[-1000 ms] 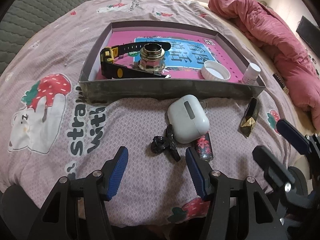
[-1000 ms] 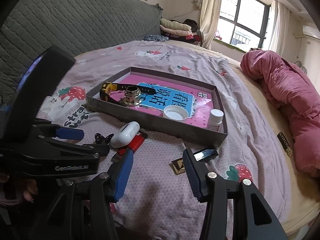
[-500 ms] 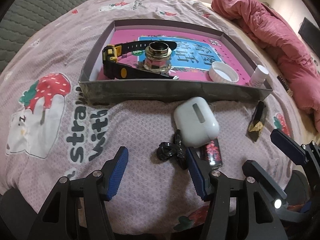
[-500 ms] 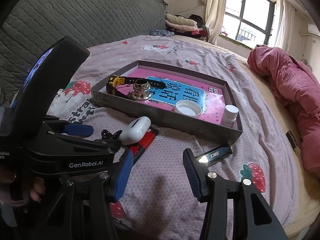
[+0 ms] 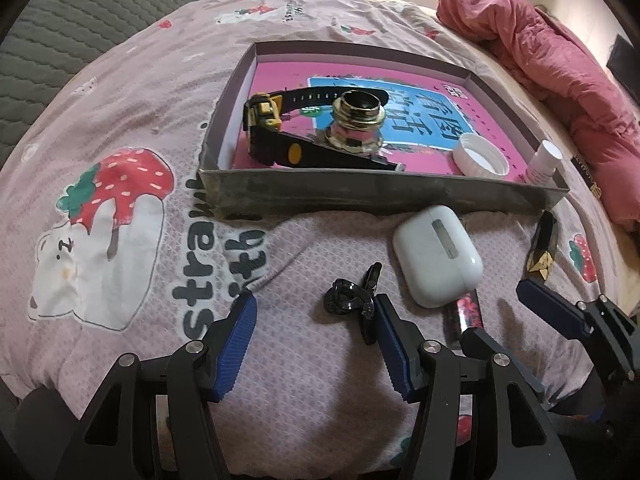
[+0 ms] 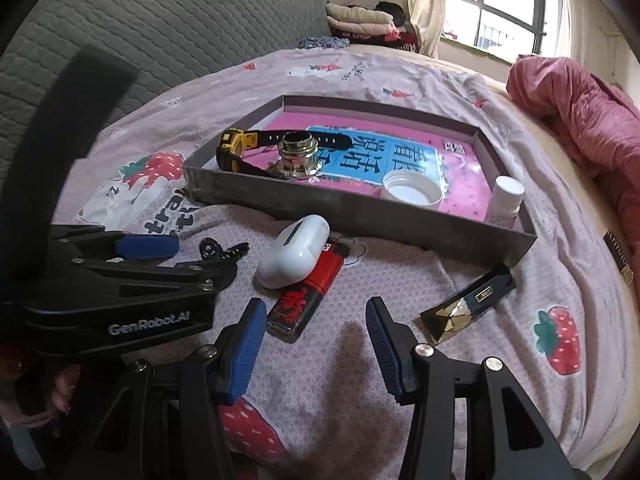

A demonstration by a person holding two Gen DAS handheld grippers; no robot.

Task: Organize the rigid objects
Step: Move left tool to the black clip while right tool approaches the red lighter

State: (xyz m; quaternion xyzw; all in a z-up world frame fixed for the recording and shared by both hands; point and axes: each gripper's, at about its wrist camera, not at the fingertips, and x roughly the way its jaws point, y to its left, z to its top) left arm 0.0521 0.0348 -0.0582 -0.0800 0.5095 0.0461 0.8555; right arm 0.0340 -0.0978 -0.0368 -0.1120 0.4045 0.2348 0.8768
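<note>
A shallow grey box with a pink floor lies on the bed. It holds a yellow-black watch, a brass fitting, a white lid and a small white bottle. In front of it lie a white earbud case, a black hair clip, a red lighter and a black-gold tube. My left gripper is open, the clip just ahead by its right finger. My right gripper is open and empty, between lighter and tube.
The bed has a pink strawberry-print sheet. A crumpled pink quilt lies at the right. A grey quilted headboard stands at the back left. The bed's edge is just below both grippers.
Both grippers have moved forward toward the loose objects. The clip now sits close to my left gripper's right finger. Nothing has been picked up.
</note>
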